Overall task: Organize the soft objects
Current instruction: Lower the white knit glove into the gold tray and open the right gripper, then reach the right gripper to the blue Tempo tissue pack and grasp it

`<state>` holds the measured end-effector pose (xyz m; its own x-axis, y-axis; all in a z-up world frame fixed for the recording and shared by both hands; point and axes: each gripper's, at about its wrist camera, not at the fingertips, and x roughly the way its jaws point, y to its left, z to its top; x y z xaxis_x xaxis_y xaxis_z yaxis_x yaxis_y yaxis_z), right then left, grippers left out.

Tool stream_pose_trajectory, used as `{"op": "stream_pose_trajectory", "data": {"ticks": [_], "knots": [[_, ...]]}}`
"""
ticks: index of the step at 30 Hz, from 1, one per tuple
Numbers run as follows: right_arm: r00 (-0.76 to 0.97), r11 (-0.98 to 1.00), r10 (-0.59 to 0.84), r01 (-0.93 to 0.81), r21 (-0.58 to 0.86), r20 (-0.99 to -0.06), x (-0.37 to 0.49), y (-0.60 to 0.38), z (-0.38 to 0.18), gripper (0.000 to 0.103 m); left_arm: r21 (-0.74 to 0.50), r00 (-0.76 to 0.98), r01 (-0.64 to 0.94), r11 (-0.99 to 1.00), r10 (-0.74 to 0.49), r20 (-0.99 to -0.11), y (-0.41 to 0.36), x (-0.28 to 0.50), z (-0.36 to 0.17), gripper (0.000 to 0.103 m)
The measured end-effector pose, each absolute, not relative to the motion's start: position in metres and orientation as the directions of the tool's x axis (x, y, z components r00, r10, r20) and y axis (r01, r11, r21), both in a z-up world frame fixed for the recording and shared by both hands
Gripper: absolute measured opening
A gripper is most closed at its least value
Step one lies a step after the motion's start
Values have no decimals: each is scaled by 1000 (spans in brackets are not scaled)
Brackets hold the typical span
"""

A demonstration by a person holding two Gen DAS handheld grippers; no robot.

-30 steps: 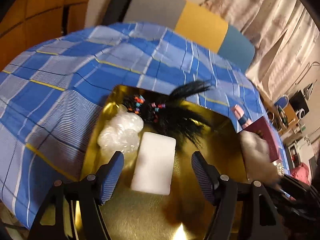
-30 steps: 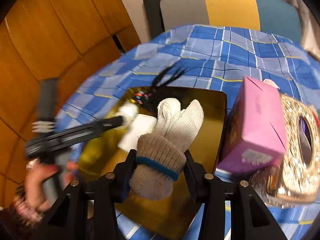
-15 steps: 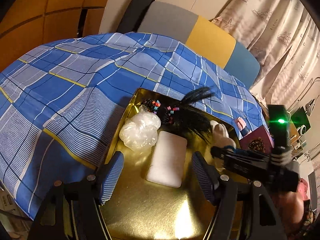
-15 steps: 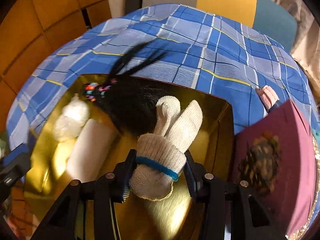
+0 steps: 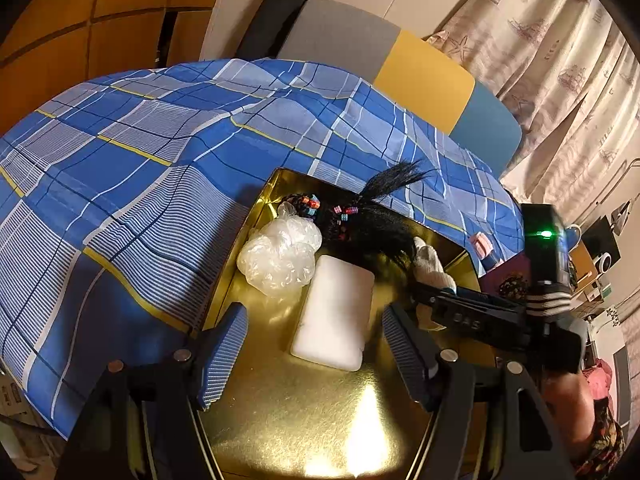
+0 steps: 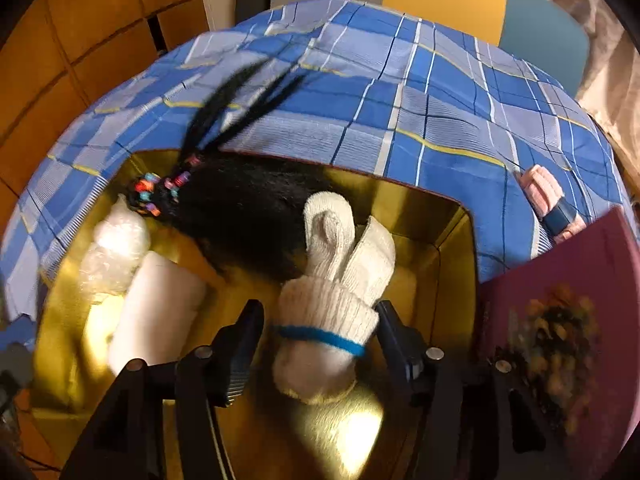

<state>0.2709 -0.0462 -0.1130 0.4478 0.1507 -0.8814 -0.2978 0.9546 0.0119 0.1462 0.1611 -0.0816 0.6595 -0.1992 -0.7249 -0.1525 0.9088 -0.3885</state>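
Two hand-held grippers | left (image 5: 314,346) spread, empty | right (image 6: 318,344) just opening, glove (image 6: 332,300) between | wig (image 6: 240,208) tips blurred

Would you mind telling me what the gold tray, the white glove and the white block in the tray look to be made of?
Gold tray: likely polished metal, given mirror-like glare and reflections.
White glove: knitted cotton-like yarn; visible ribbing, blue cuff band.
White block: matte, probably foam or sponge; soft rounded edges, no shine.

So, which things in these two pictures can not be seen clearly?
- Maroon box: right wrist view, print blurred, cut by the edge.
- Pink item: too small to identify.
- White glove: left wrist view, mostly hidden behind the right gripper.
- Gold tray: near edge cut off.
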Motion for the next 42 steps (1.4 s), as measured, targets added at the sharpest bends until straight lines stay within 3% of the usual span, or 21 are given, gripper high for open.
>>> {"op": "stream_pose_trajectory", "data": {"ticks": [3,15,22,29,42], "knots": [[515,952,163,-306,-3,-842,251,-47,-89,68,-389,659,-151,909,-201,-725,160,146,-82,71],[610,931,334,-333,150,-718,165,-88,-29,72,-382,655,-101,919,-228,-720,143,143,-79,71],[664,952,297,-263,157,-687,134,-130,-23,72,-403,646,-40,914,-284,-708,123,138,-76,71],[740,980,185,-88,180,-646,107,-200,-21,72,-402,649,101,910,-366,-667,85,124,-66,71],[687,962,24,183,205,-726,92,-326,-58,72,-415,560,203,887,-453,-694,23,106,-77,71]]}}
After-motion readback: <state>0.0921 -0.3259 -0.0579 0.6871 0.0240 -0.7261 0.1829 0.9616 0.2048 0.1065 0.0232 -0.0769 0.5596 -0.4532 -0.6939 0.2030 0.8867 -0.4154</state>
